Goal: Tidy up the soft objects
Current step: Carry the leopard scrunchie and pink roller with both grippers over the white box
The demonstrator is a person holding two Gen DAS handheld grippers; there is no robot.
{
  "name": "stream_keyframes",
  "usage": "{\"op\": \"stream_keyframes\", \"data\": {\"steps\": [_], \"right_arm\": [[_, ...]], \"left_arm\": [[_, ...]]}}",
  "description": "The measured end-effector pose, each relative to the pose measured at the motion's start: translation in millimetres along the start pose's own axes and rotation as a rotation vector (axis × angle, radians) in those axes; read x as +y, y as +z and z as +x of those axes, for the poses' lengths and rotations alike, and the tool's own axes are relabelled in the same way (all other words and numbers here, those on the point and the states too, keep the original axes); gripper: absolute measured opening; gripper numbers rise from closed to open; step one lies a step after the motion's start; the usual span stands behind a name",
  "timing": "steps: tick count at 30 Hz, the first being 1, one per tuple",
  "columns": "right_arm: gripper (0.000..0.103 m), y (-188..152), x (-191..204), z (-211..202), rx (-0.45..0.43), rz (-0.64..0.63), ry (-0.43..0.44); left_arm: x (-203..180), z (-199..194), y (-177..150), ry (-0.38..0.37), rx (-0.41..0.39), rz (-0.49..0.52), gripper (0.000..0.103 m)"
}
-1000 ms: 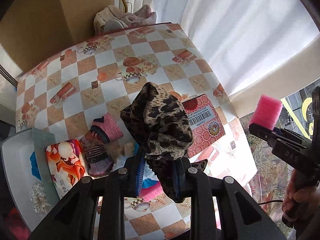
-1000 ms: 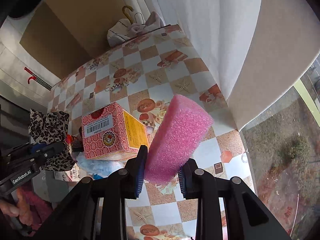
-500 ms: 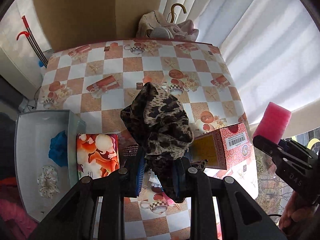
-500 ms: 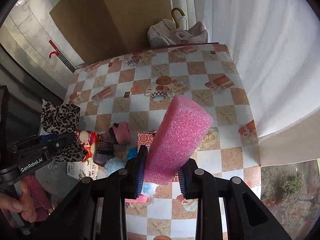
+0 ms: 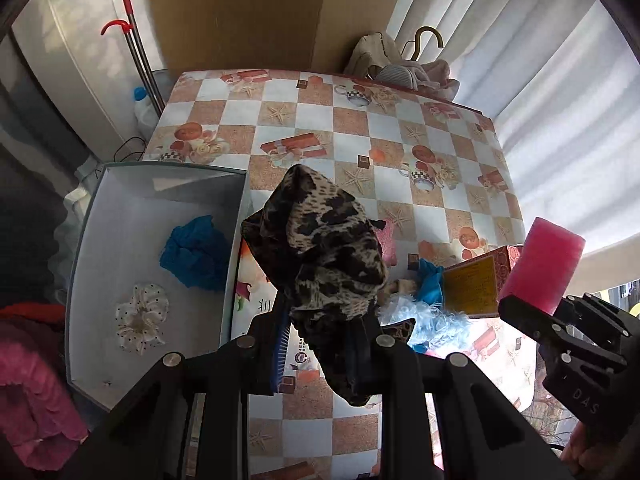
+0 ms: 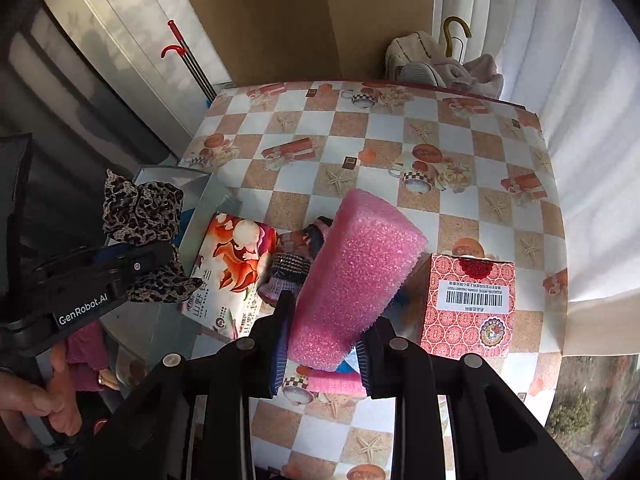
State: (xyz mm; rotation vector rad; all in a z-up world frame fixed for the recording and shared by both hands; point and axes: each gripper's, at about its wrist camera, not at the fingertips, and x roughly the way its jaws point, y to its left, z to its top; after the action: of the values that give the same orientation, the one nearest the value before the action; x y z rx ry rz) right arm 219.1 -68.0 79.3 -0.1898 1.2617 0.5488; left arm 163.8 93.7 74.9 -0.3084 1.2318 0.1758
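My left gripper [image 5: 320, 344] is shut on a leopard-print cloth [image 5: 324, 256] and holds it above the table, beside the right wall of a white box [image 5: 80, 264]. The box holds a blue cloth [image 5: 194, 252] and a white dotted scrunchie [image 5: 140, 318]. My right gripper [image 6: 320, 350] is shut on a pink foam sponge [image 6: 356, 276], held above a heap of soft items [image 6: 288, 268]. The sponge also shows in the left wrist view [image 5: 544, 264], and the leopard cloth in the right wrist view [image 6: 140, 220].
A tissue pack [image 6: 232, 264] with an orange print lies next to the box. A red patterned carton [image 6: 468, 304] stands at the right. Light blue fluffy items [image 5: 428, 316] lie between them. The checked tablecloth [image 6: 360, 132] stretches to the far edge. Curtains hang at the right.
Both grippers have swung left with their loads. The white box has come into fuller view under the left gripper, and the red carton has shifted to the right.
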Motion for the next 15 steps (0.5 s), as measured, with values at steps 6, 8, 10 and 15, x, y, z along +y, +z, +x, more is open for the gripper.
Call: {"op": "stream_keyframes", "data": {"steps": [6, 8, 10, 15], "right_arm": [[0.030, -13.4, 43.3, 11.3, 0.046, -0.102, 0.031], [0.030, -16.8, 57.6, 13.7, 0.054, -0.145, 0.038], [0.030, -19.4, 70.5, 14.8, 0.058, -0.182, 0.043], [0.030, -22.9, 97.9, 18.3, 0.070, -0.252, 0.057]], "left_arm": [[28.3, -5.9, -22.0, 0.062, 0.002, -0.031, 0.026], [36.6, -8.6, -28.9, 0.082, -0.001, -0.040, 0.026], [45.2, -11.0, -35.2, 0.101, -0.003, -0.053, 0.026], [67.4, -14.3, -50.8, 0.128, -0.002, -0.099, 0.026]]}}
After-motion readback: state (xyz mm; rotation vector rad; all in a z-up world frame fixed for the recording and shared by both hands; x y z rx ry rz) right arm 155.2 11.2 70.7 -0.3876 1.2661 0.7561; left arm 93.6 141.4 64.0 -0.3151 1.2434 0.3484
